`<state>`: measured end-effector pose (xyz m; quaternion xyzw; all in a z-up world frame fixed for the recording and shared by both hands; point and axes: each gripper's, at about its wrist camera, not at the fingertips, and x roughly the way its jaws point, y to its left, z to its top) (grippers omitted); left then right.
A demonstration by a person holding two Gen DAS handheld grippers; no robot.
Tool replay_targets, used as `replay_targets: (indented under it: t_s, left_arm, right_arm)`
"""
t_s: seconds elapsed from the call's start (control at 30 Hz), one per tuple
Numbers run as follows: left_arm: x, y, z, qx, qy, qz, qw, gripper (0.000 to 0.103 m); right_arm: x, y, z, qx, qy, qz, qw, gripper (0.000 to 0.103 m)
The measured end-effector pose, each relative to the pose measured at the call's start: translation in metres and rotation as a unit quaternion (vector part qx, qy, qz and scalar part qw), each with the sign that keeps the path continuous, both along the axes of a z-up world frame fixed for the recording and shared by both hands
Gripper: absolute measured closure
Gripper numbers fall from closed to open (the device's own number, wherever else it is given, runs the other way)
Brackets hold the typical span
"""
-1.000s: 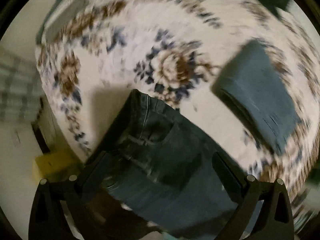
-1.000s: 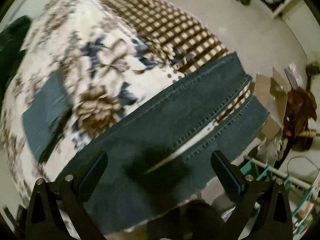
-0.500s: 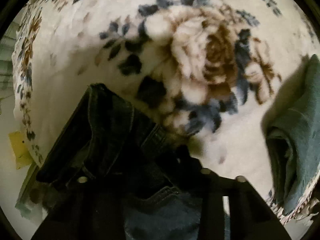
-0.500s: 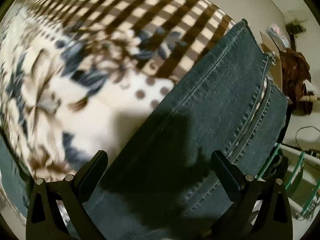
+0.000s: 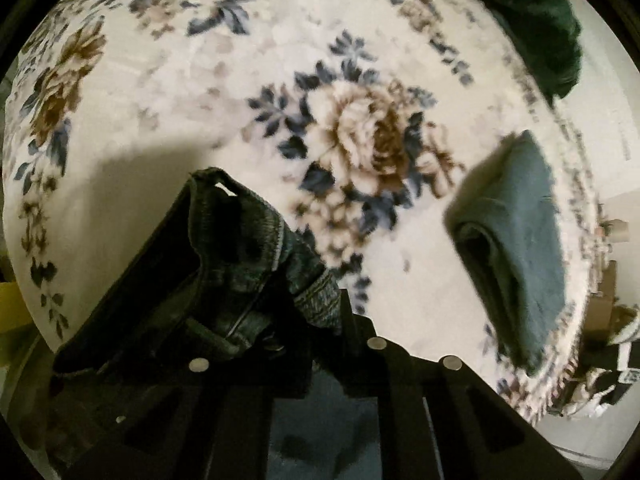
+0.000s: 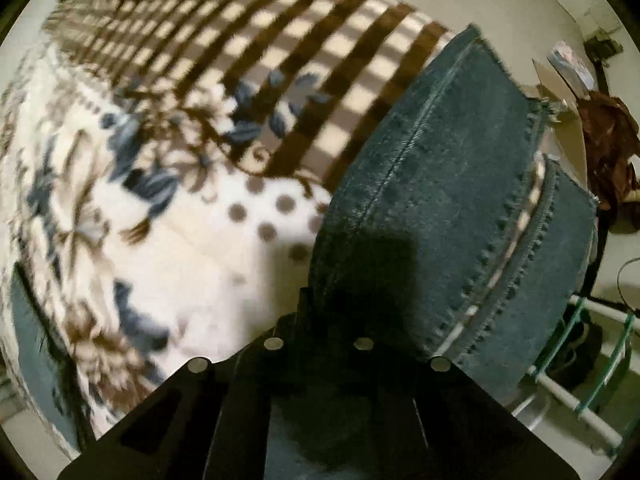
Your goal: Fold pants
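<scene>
Dark blue jeans lie on a floral blanket. In the left wrist view my left gripper (image 5: 308, 320) is shut on the bunched waistband (image 5: 240, 240) of the jeans, which stands lifted a little off the blanket. In the right wrist view my right gripper (image 6: 320, 320) is shut on the edge of the near trouser leg (image 6: 432, 208). The second leg (image 6: 552, 256) lies beside it toward the bed's right edge, hems pointing away.
The floral blanket (image 5: 200, 92) covers the bed, with a brown checked part (image 6: 280, 40) farther off. A folded grey-blue garment (image 5: 520, 240) lies to the right, a dark green cloth (image 5: 540, 28) at the far corner. Floor clutter and a rack (image 6: 580, 360) lie past the bed's edge.
Both grippers have closed: the left first on the waistband, the right just now on the trouser leg. The left has lifted the waistband and pulled back, showing more blanket.
</scene>
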<state>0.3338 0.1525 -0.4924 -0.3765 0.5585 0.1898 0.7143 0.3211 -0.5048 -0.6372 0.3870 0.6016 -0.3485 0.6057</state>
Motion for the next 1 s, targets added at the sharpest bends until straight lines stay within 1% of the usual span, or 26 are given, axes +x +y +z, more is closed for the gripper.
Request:
replay_targets:
  t_s: [0.07,0.13,0.17,0.27,0.37,0.4,0.47,0.5,0.6,0.7,0.73,0.77,0.8,0.83,0.87,0.93,0.97,1.0]
  left_arm:
    - [-0.015,0.004,0.013,-0.004,-0.019,0.002,0.9998,0.096]
    - [-0.044,0.009,0.029,-0.010,-0.038,0.004,0.9992,0.096]
    - [-0.042,0.010,0.029,-0.011,-0.043,0.005,0.9990,0.096]
    - [-0.086,0.014,0.037,-0.012,-0.054,0.002,0.9985,0.096]
    - [-0.127,0.016,0.030,-0.002,-0.051,0.003,0.9987,0.096]
    - [-0.144,0.017,0.020,-0.001,-0.042,0.009,0.9991,0.096]
    - [-0.169,0.018,0.001,0.000,-0.023,0.015,0.9996,0.096]
    - [-0.182,0.018,-0.014,0.004,-0.009,0.017,0.9998,0.096]
    - [-0.200,0.017,-0.047,0.019,0.017,0.006,0.9997,0.096]
    - [-0.207,0.017,-0.071,0.026,0.023,-0.008,0.9994,0.095]
    - [-0.206,0.016,-0.074,0.030,0.023,-0.014,0.9992,0.093]
    - [-0.204,0.015,-0.073,0.037,0.025,-0.021,0.9988,0.091]
    - [-0.202,0.013,-0.071,0.043,0.028,-0.027,0.9983,0.091]
    - [-0.201,0.011,-0.067,0.049,0.029,-0.030,0.9979,0.091]
    - [-0.200,0.007,-0.061,0.054,0.028,-0.034,0.9976,0.090]
    - [-0.200,0.001,-0.052,0.063,0.030,-0.037,0.9969,0.073]
    - [-0.200,-0.003,-0.048,0.067,0.033,-0.040,0.9964,0.051]
    - [-0.200,-0.007,-0.044,0.068,0.029,-0.041,0.9965,0.032]
  right_arm:
    - [-0.019,0.005,0.021,-0.005,-0.021,0.016,1.000,0.098]
    - [-0.041,0.007,0.041,-0.007,-0.041,0.028,0.999,0.098]
    - [-0.056,0.011,0.048,-0.007,-0.048,0.033,0.998,0.098]
    - [-0.097,0.014,0.065,0.001,-0.061,0.040,0.997,0.098]
    - [-0.138,0.024,0.073,0.006,-0.059,0.053,0.997,0.098]
    - [-0.152,0.027,0.071,0.007,-0.056,0.056,0.997,0.098]
    - [-0.177,0.032,0.056,0.010,-0.046,0.064,0.997,0.098]
    - [-0.188,0.032,0.047,0.013,-0.042,0.066,0.997,0.098]
    - [-0.217,0.031,0.018,0.032,-0.035,0.062,0.997,0.098]
    - [-0.237,0.027,-0.010,0.051,-0.032,0.063,0.996,0.097]
    - [-0.244,0.023,-0.018,0.063,-0.032,0.053,0.996,0.094]
    - [-0.251,0.016,-0.025,0.079,-0.039,0.035,0.996,0.087]
    - [-0.260,0.010,-0.029,0.096,-0.045,0.019,0.994,0.072]
    - [-0.266,0.004,-0.029,0.101,-0.047,0.012,0.994,0.057]
    - [-0.272,-0.002,-0.025,0.101,-0.056,0.007,0.993,0.053]
    - [-0.283,-0.015,-0.013,0.097,-0.082,0.003,0.992,0.048]
    - [-0.288,-0.023,-0.005,0.088,-0.090,0.000,0.992,0.046]
    - [-0.293,-0.031,0.004,0.075,-0.102,-0.005,0.992,0.042]
